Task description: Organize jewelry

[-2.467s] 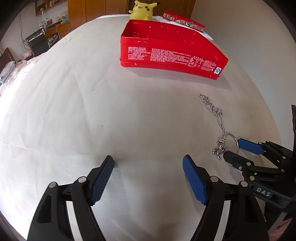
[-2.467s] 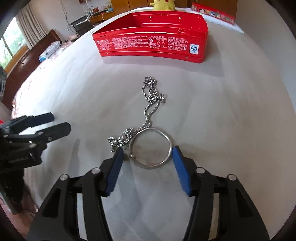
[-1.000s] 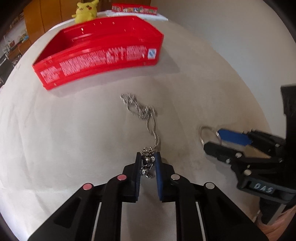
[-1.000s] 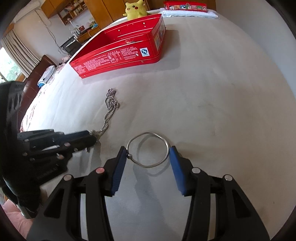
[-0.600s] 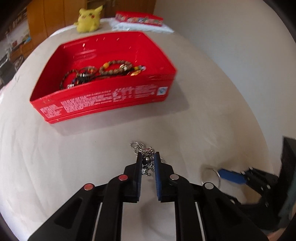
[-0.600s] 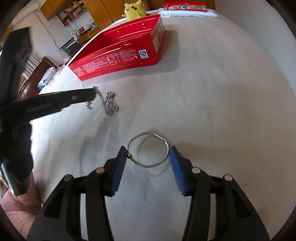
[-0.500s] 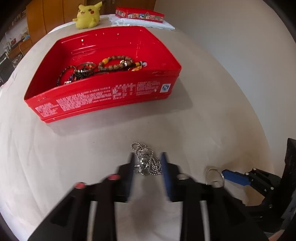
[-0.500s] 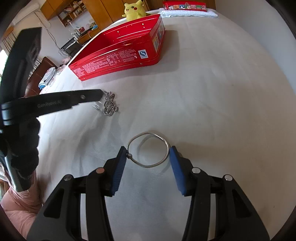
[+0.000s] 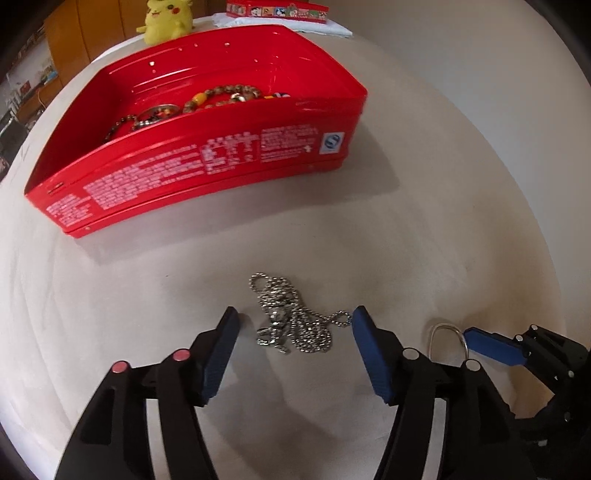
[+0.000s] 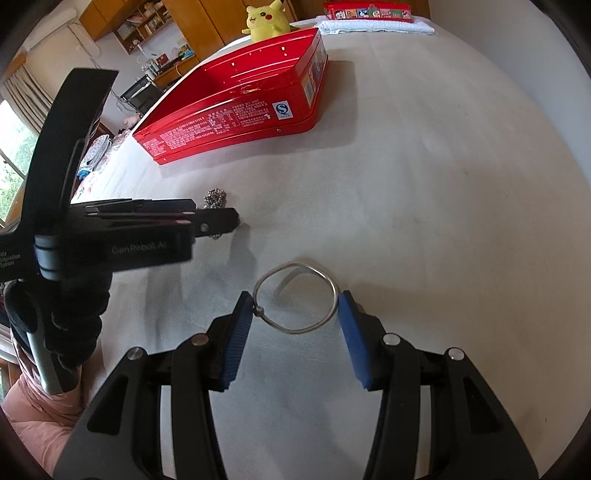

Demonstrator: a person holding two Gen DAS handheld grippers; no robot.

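A silver ball-chain necklace (image 9: 290,319) lies bunched on the white cloth, just ahead of and between the fingers of my open left gripper (image 9: 294,325); it also shows in the right wrist view (image 10: 215,197). A silver bangle (image 10: 295,297) sits between the fingers of my right gripper (image 10: 295,308), touching both pads, resting on the cloth; its edge shows in the left wrist view (image 9: 445,334). A red tin box (image 9: 192,125) stands beyond, holding beaded bracelets (image 9: 221,96).
A yellow Pikachu plush (image 10: 266,19) sits behind the red box (image 10: 243,103). A long red patterned case (image 10: 365,10) lies on a folded white towel (image 10: 373,26) at the back. Shelves and a chair stand beyond the table's left edge.
My left gripper lifted the necklace end, carried it toward the red box, then opened and dropped the chain in a bunch. My right gripper stayed around the bangle.
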